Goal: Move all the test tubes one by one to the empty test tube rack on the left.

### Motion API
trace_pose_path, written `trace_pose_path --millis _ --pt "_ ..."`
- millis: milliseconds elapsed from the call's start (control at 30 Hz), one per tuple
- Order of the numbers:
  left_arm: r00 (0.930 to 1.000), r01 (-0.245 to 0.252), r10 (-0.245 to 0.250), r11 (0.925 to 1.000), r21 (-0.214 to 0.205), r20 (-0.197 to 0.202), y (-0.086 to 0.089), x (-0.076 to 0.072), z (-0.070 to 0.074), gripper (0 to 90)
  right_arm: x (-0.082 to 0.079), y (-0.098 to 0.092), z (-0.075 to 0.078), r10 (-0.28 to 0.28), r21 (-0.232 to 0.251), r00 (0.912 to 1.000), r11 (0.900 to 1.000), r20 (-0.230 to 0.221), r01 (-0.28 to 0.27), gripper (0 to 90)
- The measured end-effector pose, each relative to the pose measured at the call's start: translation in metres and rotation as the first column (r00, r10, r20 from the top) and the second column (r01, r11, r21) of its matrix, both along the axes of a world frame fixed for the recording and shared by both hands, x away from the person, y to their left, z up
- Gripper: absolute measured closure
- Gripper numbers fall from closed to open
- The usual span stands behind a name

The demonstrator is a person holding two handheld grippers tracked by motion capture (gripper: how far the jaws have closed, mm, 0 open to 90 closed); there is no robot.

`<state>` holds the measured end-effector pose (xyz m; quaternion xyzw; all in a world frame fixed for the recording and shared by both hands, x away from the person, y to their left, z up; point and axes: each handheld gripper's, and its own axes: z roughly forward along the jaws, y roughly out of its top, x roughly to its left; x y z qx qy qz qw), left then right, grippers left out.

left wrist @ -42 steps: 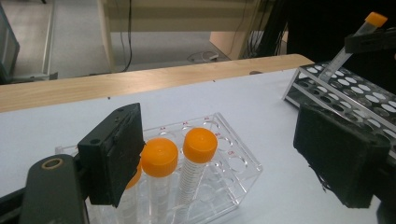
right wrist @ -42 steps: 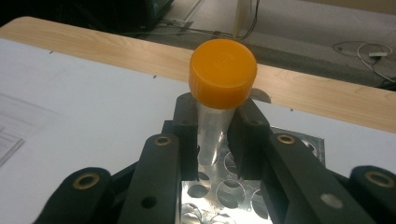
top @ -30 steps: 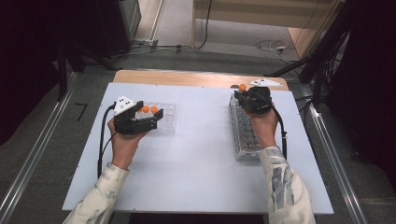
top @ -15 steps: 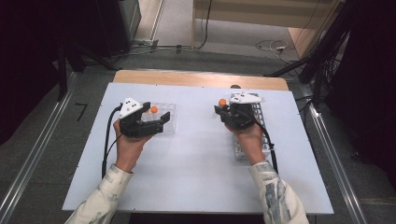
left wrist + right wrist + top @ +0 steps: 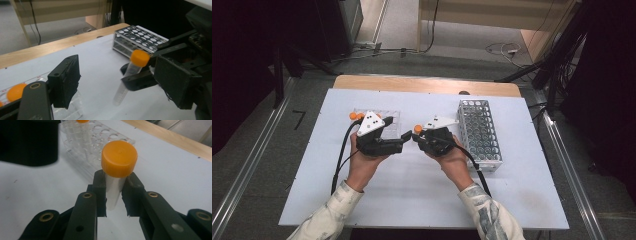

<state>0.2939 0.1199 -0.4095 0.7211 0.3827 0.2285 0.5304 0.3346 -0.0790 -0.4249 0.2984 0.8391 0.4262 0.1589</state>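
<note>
the right gripper (image 5: 418,136) clamps its jaws just under the orange cap of a tube (image 5: 117,173), upright over mid-counter, so the left gripper (image 5: 404,136), whose jaws have just been closing but stand apart, can take it between them for a handover.

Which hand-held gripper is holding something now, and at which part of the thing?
The right hand-held gripper holds a clear tube with an orange cap, clamped on its body just below the cap. The left hand-held gripper holds nothing; its jaws stand open.
</note>
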Motion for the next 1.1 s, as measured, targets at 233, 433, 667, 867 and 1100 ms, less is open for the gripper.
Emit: trace_pose_path --millis 233,433,667,867,1100 --pt "0.9993 0.036 -0.036 0.999 0.026 0.012 -0.008 0.0 -0.006 31.3 -0.005 0.012 -0.003 0.04 -0.012 0.9991 0.9991 -0.013 -0.04 72.0" --pt "0.9977 0.067 -0.067 0.9971 0.036 0.001 -0.01 -0.001 -0.009 46.7 -0.012 0.019 -0.001 0.07 -0.013 0.9975 0.9975 -0.012 -0.07 72.0" --pt "0.9956 0.093 -0.093 0.9948 0.042 -0.007 -0.011 -0.001 -0.01 64.1 -0.014 0.021 -0.001 0.081 -0.007 0.9966 0.9967 -0.014 -0.081 71.9" --pt "0.9944 0.104 -0.104 0.9944 0.02 -0.018 -0.009 -0.001 -0.01 68.7 -0.014 0.021 -0.001 0.081 -0.01 0.9965 0.9966 -0.017 -0.082 71.9" --pt "0.9931 0.113 -0.113 0.9936 -0.008 -0.03 -0.008 0.001 -0.01 69.4 -0.014 0.02 0.0 0.082 -0.006 0.9963 0.9966 -0.026 -0.083 71.7"
